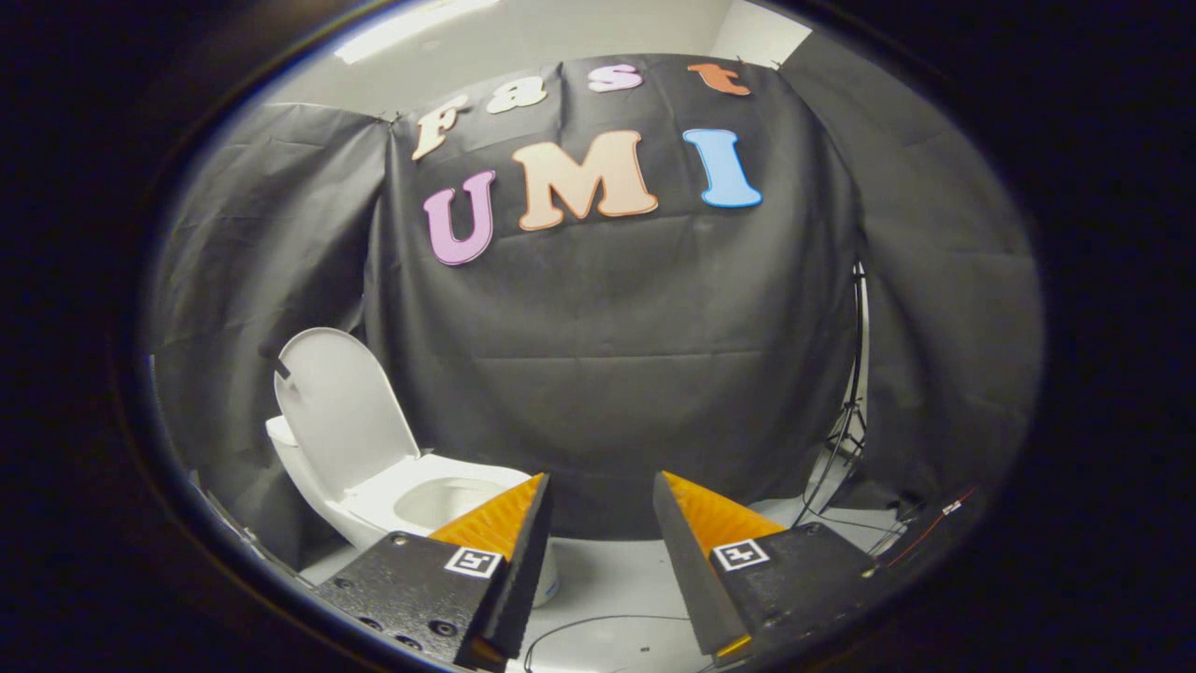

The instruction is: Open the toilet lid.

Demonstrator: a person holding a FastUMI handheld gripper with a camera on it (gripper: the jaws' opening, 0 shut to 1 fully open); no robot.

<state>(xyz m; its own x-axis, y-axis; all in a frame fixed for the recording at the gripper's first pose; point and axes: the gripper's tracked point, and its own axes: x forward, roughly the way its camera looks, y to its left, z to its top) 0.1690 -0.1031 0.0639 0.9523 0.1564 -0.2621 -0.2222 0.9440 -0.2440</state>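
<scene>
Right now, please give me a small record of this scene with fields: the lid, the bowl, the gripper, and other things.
lid: toilet lid raised, standing upright at the back of the toilet
bowl: toilet bowl uncovered, beyond the left finger
gripper: gripper open, fingers apart, nothing between them, not touching the toilet
floor: cable lying just ahead of the fingers
background: stand against the booth wall, beyond the right finger

Low fisheye view riding the tongs (600,509), facing the cloth wall (607,374), toilet (374,467) near, ahead-left
</scene>
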